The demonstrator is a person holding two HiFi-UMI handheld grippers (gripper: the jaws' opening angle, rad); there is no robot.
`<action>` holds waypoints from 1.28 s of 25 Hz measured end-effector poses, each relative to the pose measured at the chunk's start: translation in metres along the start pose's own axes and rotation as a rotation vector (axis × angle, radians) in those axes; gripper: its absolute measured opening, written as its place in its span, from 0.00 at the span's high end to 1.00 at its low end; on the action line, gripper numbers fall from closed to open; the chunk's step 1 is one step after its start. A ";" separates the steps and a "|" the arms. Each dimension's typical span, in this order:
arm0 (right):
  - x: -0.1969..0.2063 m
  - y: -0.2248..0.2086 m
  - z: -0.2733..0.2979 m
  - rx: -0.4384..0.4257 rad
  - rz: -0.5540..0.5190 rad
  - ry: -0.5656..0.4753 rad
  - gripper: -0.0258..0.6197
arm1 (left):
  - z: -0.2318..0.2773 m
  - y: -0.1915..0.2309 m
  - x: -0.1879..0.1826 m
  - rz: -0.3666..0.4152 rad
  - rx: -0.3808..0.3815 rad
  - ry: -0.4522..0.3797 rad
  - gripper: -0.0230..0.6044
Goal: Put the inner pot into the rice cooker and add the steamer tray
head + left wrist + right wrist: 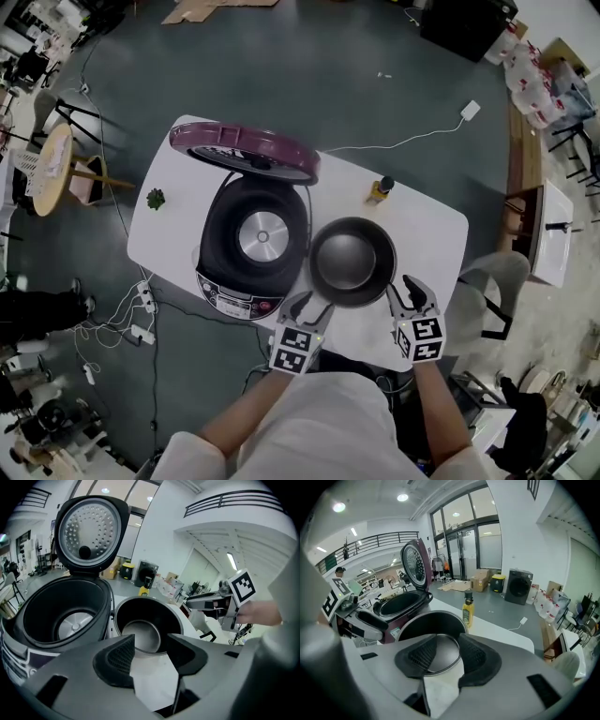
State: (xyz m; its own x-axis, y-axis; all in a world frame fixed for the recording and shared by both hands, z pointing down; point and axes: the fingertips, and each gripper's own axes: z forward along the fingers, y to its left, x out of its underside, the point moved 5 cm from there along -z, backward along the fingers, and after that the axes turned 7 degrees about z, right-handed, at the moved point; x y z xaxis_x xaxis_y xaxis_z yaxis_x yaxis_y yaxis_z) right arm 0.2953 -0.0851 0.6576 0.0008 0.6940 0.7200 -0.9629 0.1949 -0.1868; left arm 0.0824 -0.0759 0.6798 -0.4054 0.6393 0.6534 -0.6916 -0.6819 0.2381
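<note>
The dark round metal inner pot (352, 261) stood on the white tabletop (427, 234), just right of the open maroon rice cooker (214, 246) and not yet in it. Right of the cooker's front, the left hand-held gripper (309, 307) and the right hand-held gripper (411, 292) had their jaws spread, pinching nothing. Uneven bites on the thin rim could tip the pot or knock it against the cooker. Only the left gripper view showed the lid's perforated underside (88, 529). Only the head view showed both grippers flanking the pot. No steamer tray appeared.
</note>
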 end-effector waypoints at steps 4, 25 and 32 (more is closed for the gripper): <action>0.007 -0.014 0.016 0.009 -0.007 0.037 0.70 | 0.016 0.006 0.012 -0.094 -0.038 0.037 0.58; 0.023 -0.048 0.115 0.002 0.004 0.207 0.67 | 0.084 0.032 0.035 -0.337 -0.171 0.112 0.57; 0.029 -0.050 0.120 0.026 0.000 0.237 0.88 | 0.089 0.039 0.033 -0.374 -0.223 0.125 0.66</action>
State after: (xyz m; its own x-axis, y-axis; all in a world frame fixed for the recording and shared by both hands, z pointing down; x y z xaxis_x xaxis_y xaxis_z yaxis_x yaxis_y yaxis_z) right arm 0.3111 -0.1580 0.7684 0.0612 0.8378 0.5426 -0.9695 0.1791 -0.1671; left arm 0.0950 -0.1130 0.7747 -0.1625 0.8748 0.4565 -0.9108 -0.3109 0.2717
